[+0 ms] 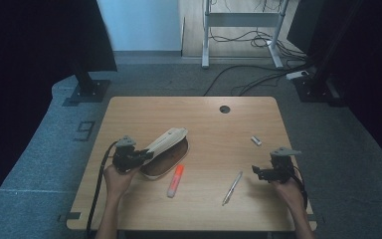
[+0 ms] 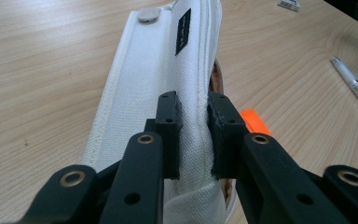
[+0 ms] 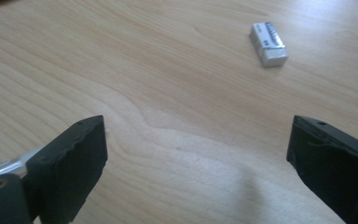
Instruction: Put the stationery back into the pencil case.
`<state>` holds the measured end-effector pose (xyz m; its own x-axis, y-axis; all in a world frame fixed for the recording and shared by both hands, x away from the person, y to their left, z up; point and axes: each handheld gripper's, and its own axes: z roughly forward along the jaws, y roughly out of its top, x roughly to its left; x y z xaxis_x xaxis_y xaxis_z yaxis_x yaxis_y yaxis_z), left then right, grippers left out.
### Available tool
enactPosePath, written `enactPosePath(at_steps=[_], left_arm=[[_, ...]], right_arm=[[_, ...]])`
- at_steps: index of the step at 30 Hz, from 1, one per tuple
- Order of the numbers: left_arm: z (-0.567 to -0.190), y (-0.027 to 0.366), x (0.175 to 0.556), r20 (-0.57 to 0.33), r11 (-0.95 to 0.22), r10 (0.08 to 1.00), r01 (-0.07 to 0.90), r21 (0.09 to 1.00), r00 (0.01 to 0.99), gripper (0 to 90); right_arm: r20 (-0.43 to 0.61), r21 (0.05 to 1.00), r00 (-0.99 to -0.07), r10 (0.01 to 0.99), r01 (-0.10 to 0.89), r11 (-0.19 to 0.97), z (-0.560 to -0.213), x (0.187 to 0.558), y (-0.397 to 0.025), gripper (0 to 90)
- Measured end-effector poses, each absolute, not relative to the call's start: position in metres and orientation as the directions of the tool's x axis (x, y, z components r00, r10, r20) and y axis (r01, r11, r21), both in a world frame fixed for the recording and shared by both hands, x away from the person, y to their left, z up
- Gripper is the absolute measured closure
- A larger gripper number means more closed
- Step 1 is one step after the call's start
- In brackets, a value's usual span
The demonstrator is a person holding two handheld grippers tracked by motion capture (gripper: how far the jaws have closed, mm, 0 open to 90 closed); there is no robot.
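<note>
White canvas makes up the flap of the pencil case (image 1: 165,152), which lies left of centre on the wooden table (image 1: 214,129). The left gripper (image 1: 142,156) pinches the near edge of that flap (image 2: 168,74) between its 2 black jaws and holds it lifted, so the brown inside of the case shows beneath it in the high view. In the left gripper view the fabric bunches between the jaw pads, and a dark label and a snap button sit farther up the flap.

An orange highlighter (image 1: 175,180) lies just beside the case, toward the person. A silver pen (image 1: 232,187) rests farther right, well apart from the case. The right gripper (image 1: 259,172) hovers near the table's right side with its jaws spread wide around nothing. A small white eraser (image 3: 268,44) lies beyond it.
</note>
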<state>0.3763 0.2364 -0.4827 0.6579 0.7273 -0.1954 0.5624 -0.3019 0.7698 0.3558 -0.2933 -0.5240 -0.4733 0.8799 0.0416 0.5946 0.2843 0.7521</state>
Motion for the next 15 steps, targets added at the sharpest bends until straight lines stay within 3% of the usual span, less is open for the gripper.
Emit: enactPosePath(at_steps=[6, 15], left_arm=[[-0.484, 0.237, 0.377, -0.193, -0.301, 0.728, 0.559, 0.773, 0.658, 76.1], [-0.485, 0.237, 0.377, -0.2, -0.295, 0.727, 0.561, 0.773, 0.657, 76.0]], right_arm=[[0.033, 0.739, -0.46, 0.887, 0.609, 0.288, -0.521, 0.367, -0.298, 11.8], [0.056, 0.745, -0.471, 0.88, 0.607, 0.278, -0.516, 0.385, -0.306, 13.2]])
